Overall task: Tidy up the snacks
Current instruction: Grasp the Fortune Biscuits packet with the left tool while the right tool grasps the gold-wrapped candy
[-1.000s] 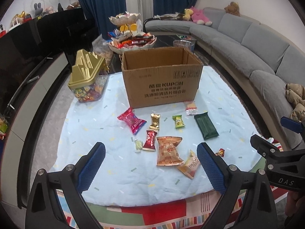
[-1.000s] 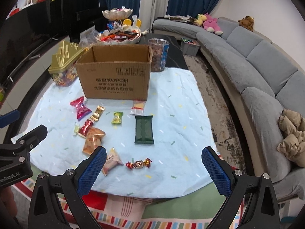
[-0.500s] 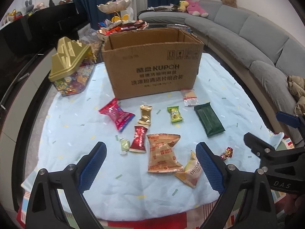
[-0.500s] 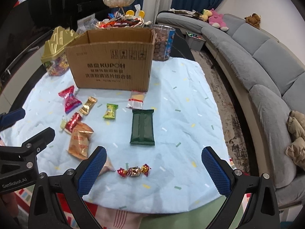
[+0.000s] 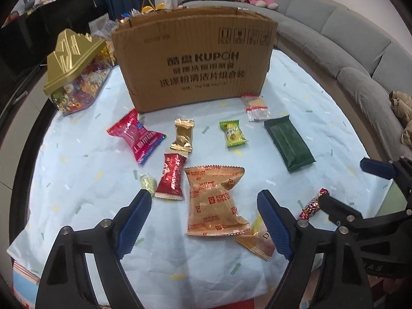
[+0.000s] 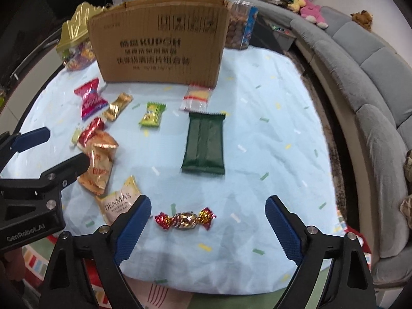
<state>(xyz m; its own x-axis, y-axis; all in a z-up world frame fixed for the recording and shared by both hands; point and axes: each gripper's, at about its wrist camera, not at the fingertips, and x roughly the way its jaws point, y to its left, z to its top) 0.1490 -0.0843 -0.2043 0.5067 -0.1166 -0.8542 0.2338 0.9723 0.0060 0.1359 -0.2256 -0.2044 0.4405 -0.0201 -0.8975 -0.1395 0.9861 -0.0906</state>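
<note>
Across the pale blue cloth (image 5: pixel 77 170) on the desk, wrapped snacks lie scattered in front of an upright cardboard box (image 5: pixel 195 61). Left tongs (image 5: pixel 203 221) hang over the orange biscuit packet (image 5: pixel 213 203), jaws closing with the packet between them but untouched. Right tongs (image 6: pixel 208 221) hang over the twisted foil candy (image 6: pixel 185 220), jaws closing, not yet touching it. A dark green bar (image 6: pixel 203 145) lies farther back.
</note>
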